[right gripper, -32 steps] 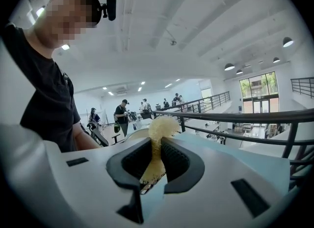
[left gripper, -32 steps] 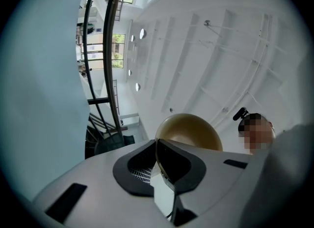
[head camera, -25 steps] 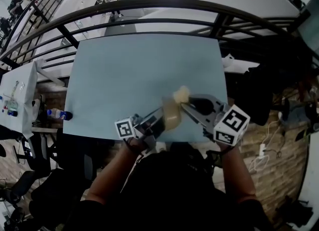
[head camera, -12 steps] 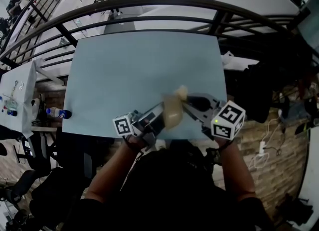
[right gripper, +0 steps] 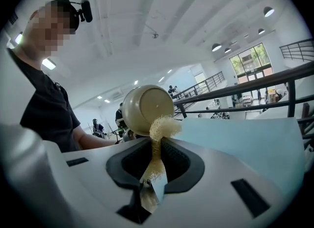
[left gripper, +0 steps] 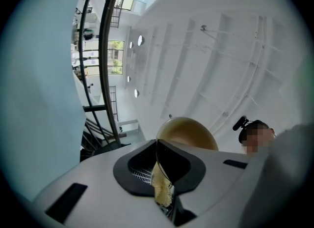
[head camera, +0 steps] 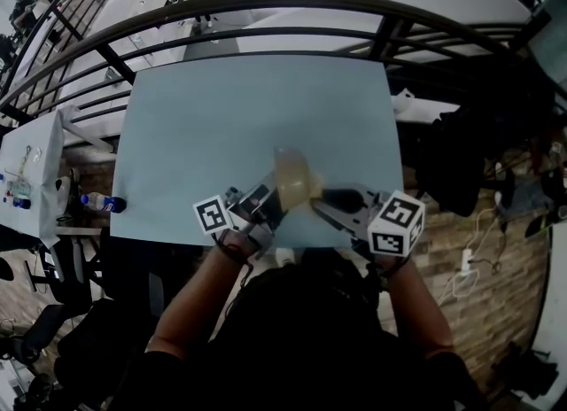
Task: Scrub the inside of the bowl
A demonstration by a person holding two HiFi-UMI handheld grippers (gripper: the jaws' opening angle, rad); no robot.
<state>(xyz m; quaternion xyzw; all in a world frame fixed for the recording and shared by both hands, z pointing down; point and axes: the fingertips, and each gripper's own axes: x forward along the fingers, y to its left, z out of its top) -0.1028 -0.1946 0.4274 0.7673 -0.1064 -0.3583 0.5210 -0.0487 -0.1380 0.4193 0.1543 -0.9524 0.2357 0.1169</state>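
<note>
A beige bowl [head camera: 292,178] hangs in the air above the near edge of the pale blue table [head camera: 230,126]. My left gripper [head camera: 269,202] is shut on its rim; in the left gripper view the thin wall of the bowl [left gripper: 188,132] runs down between the jaws of that gripper [left gripper: 161,185]. My right gripper [head camera: 321,203] is shut on a yellow sponge [right gripper: 158,138]. The sponge's far end touches the lower edge of the bowl [right gripper: 144,108], which shows its outside to the right gripper [right gripper: 153,178]. The bowl's inside is hidden.
A black curved railing [head camera: 266,6] borders the table's far side, with a lower floor and people beyond it. A plastic bottle [head camera: 99,203] lies left of the table, next to a white side table [head camera: 35,148]. Dark bags and cables [head camera: 461,170] lie at the right.
Both grippers have shifted left and slightly toward me. The bowl has risen and swung toward the table's middle. The sponge, earlier seen beside the bowl, is now tucked against it.
</note>
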